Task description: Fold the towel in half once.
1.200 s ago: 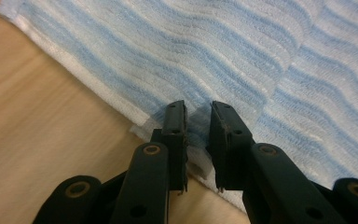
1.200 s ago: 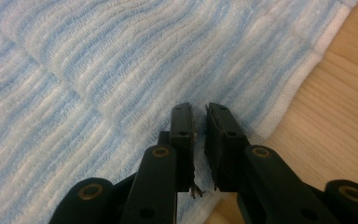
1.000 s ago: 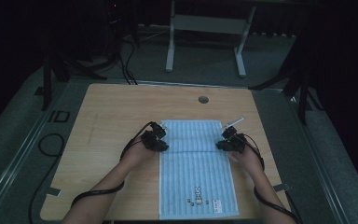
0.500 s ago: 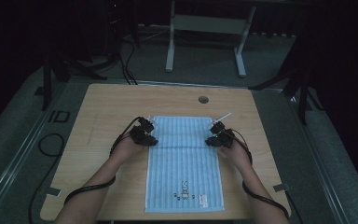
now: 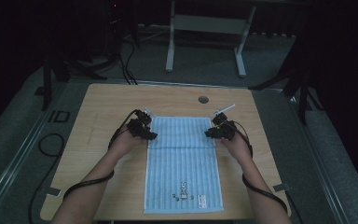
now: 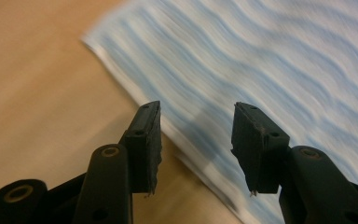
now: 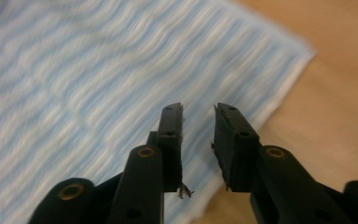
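The blue striped towel (image 5: 182, 163) lies flat in a long strip on the tabletop (image 5: 102, 102), both claws, left (image 5: 150, 134) and right (image 5: 209, 133), just spreading empty at its side edges, further folding likely remaining.

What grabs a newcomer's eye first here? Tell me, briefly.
The blue striped towel lying flat down the middle of the wooden table, its label end toward the near edge. Next, the left tool and right tool at its far corners, jaws just opened, nothing between them, the cloth released.
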